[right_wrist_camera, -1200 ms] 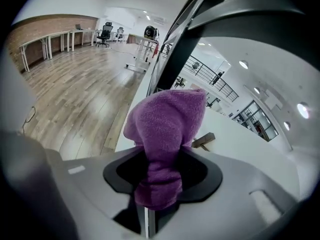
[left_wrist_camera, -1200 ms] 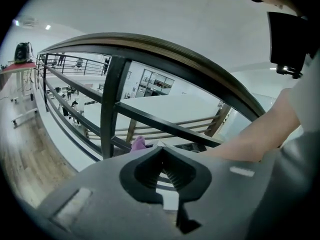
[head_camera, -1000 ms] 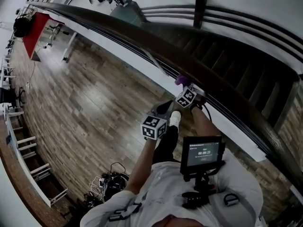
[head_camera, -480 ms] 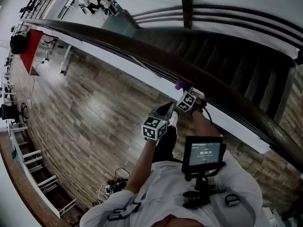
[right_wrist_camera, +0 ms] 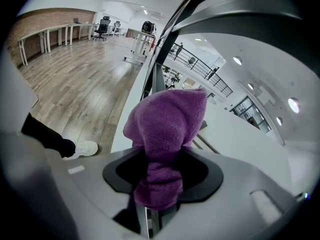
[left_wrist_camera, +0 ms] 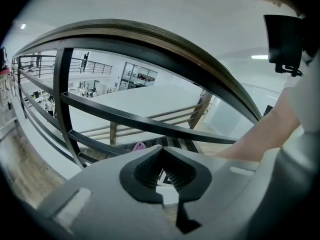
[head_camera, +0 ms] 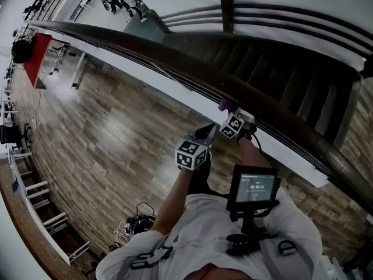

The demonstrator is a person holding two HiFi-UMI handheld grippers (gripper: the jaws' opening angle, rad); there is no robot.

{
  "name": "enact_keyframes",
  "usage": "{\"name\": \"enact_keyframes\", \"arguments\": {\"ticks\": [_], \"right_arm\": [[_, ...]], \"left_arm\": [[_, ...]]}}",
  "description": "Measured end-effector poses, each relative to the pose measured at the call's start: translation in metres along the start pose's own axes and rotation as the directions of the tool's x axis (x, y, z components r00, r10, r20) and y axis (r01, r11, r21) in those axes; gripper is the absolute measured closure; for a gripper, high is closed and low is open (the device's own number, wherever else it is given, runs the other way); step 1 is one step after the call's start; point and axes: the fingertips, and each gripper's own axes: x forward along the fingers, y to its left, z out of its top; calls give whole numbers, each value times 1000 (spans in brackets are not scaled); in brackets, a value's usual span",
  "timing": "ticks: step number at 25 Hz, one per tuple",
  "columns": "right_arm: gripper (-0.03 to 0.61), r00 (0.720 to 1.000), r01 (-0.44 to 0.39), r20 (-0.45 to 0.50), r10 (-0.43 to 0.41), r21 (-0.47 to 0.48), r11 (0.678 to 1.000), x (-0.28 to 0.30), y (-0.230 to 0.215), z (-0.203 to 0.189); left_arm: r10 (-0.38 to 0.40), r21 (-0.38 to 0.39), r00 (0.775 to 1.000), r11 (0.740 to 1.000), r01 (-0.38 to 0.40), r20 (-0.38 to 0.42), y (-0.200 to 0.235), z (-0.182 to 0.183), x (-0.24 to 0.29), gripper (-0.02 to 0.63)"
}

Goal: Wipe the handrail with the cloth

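The dark wooden handrail [head_camera: 175,56] curves from upper left to lower right, with black bars under it. My right gripper [head_camera: 230,113] is just below the rail, shut on a purple cloth [head_camera: 225,104]. In the right gripper view the cloth [right_wrist_camera: 167,129] bulges out between the jaws, and the rail's underside [right_wrist_camera: 240,19] runs overhead. My left gripper [head_camera: 208,129] is a little nearer to me, beside the right one, jaws shut and empty. Seen from the left gripper [left_wrist_camera: 163,150], the handrail [left_wrist_camera: 150,38] arcs above and a bit of cloth [left_wrist_camera: 139,145] shows beyond the tips.
A stairwell with dark steps [head_camera: 291,74] drops beyond the rail, with a wooden post [head_camera: 226,4] at the back. I stand on wood flooring [head_camera: 116,127]. A screen [head_camera: 253,186] hangs on the person's chest. Cables [head_camera: 137,223] lie on the floor at lower left.
Both grippers have travelled along the handrail together with the person; the stair post has slid left in the head view. The right gripper still holds the cloth.
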Motion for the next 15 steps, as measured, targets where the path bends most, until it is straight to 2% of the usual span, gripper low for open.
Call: {"name": "enact_keyframes", "arguments": {"ticks": [15], "right_arm": [[402, 1000, 26, -6, -26, -12, 1000, -27, -2, -68]], "left_arm": [[-28, 30, 999, 999, 29, -22, -57, -15, 31, 614]]}}
